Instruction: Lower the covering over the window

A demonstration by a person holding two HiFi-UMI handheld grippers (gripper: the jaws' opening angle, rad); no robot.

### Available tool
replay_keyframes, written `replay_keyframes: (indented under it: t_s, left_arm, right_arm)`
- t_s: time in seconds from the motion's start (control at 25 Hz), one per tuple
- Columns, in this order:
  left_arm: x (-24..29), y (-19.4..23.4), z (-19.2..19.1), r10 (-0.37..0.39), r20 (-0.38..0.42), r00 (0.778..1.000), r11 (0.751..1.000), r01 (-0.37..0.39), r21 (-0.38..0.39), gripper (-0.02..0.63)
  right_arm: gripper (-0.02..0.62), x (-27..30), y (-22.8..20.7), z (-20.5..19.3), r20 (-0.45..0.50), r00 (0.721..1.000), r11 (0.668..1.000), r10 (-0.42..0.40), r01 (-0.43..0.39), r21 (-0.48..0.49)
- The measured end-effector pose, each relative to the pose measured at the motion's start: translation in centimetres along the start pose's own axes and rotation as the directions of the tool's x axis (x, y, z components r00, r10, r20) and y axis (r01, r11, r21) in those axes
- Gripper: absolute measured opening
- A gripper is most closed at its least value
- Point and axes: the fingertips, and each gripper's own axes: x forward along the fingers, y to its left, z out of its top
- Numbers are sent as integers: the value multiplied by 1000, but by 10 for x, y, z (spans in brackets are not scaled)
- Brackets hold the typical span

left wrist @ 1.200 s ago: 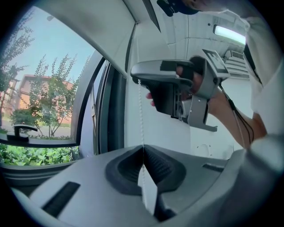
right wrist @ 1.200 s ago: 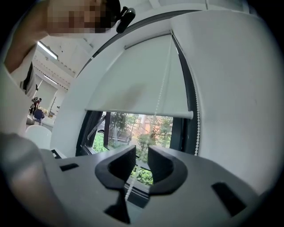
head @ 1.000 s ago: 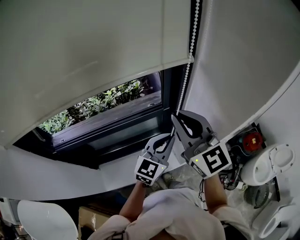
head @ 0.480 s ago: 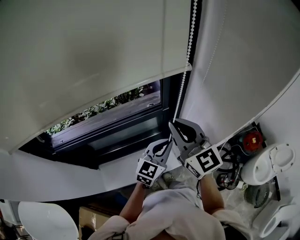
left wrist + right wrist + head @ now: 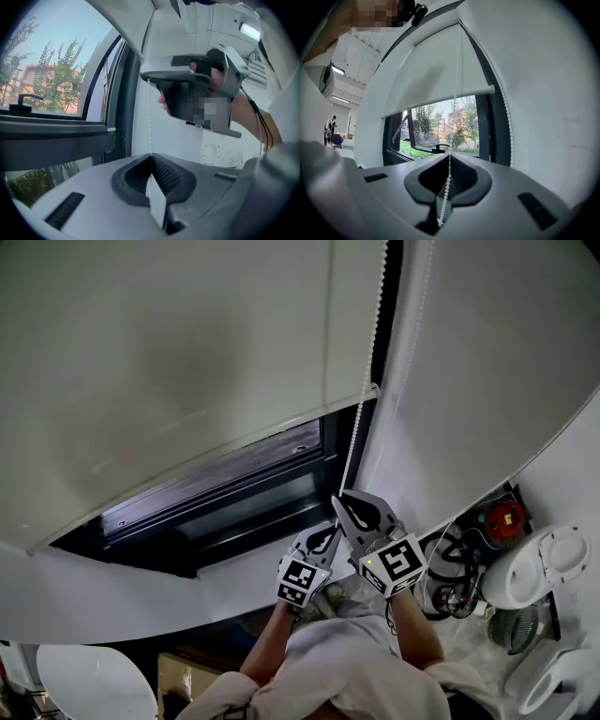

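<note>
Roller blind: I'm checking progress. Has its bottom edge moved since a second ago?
Yes, downward: the roller blind has dropped closer to the bottom of the dark window frame.

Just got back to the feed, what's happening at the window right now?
A person holds a claw in each hand, and both are shut on the chain of the blind. The right claw grips above the left claw on the same strand. The blind covers most of the window; a strip at the bottom is not yet covered.
</note>
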Motion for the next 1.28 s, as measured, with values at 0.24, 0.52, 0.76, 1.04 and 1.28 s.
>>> replay_keyframes:
  t_s: [0.24, 0.52, 0.76, 1.04, 1.28]
  left_arm:
    - [6, 3, -38, 1, -52, 999, 1000, -2, -18, 15]
    - [11, 1, -74, -12, -94, 995, 998, 7, -55, 15]
    - [14, 2, -100, -20, -128, 992, 997, 10, -81, 15]
    - [18, 1, -126, -42, -161, 986, 994, 25, -104, 15]
    - [18, 0, -150, -57, -175, 983, 990, 34, -134, 15]
  right_arm:
    - [3, 3, 3, -37, -65, 998, 999, -1, 3, 36]
    - [3, 5, 5, -75, -132, 991, 998, 4, 5, 68]
    - [2, 7, 7, -102, -179, 984, 996, 13, 3, 91]
    - [3, 7, 8, -128, -230, 973, 995, 17, 6, 102]
    - [2, 3, 11, -152, -280, 960, 993, 29, 6, 121]
